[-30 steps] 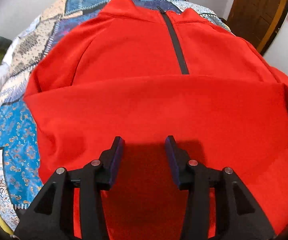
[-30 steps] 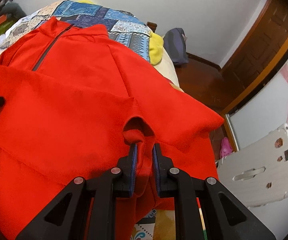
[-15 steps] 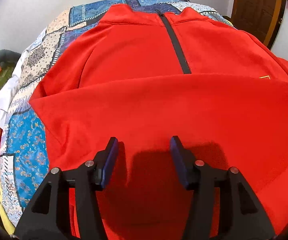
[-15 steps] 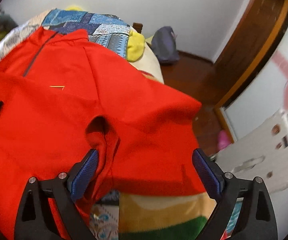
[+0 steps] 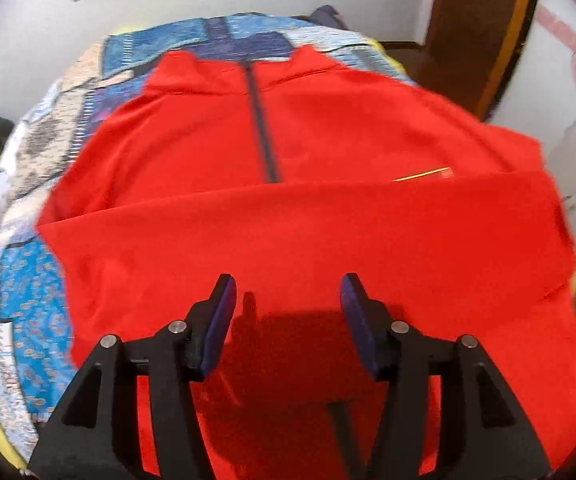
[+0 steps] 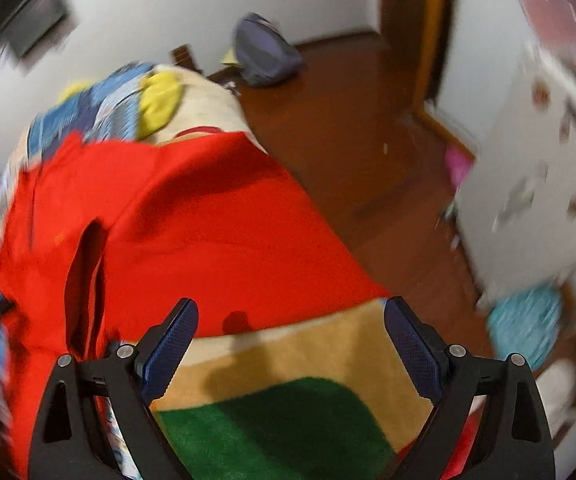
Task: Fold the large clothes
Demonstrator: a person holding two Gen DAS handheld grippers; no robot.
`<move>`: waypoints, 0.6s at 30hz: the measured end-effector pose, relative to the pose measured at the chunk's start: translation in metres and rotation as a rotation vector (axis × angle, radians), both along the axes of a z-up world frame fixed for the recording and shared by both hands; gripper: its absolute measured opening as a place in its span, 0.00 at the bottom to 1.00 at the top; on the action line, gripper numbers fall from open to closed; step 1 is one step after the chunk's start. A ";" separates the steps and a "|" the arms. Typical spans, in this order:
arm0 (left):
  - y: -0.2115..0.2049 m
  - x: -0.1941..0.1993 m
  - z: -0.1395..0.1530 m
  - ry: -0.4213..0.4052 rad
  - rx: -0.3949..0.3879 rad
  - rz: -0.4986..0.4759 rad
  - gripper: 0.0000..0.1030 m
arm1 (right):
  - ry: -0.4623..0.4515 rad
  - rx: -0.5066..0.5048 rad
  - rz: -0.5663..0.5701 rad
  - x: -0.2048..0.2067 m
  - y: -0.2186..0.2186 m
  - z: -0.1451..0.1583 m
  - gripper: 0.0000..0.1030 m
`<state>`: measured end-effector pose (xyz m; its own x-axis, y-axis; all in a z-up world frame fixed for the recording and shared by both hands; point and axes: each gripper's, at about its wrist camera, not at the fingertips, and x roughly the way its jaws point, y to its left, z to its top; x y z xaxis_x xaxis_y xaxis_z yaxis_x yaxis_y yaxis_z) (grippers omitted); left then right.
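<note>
A large red zip-neck sweatshirt lies flat on a patchwork bedspread, collar at the far end, with a sleeve folded across its chest as a wide band. My left gripper hovers above the lower part of the garment; its jaws are opening and nothing is between them. In the right wrist view the same sweatshirt drapes over the bed's right edge. My right gripper stands wide open over a tan and green blanket, just past the red cloth, holding nothing.
A wooden floor runs along the bed's right side, with a grey backpack by the wall and a white suitcase with stickers. A brown door stands at the far right. Clutter lies left of the bed.
My right gripper let go of the pinched red cloth, opened wide and swung right off the garment toward the bed's edge. My left gripper widened and pulled back a little.
</note>
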<state>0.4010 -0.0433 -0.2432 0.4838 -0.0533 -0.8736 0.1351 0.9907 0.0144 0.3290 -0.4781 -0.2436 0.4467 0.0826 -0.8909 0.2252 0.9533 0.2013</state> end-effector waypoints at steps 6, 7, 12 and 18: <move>-0.032 0.013 -0.008 0.027 -0.016 -0.039 0.64 | 0.088 0.233 -0.102 0.011 -0.031 -0.039 0.87; -0.036 0.016 -0.013 0.040 -0.010 -0.041 0.64 | 0.099 0.258 -0.101 0.014 -0.030 -0.045 0.84; -0.042 0.021 -0.022 0.061 0.002 -0.041 0.67 | 0.106 0.348 -0.149 0.035 -0.020 -0.069 0.74; -0.038 0.019 -0.021 0.055 0.002 -0.028 0.67 | 0.075 0.347 -0.168 0.057 -0.017 -0.064 0.14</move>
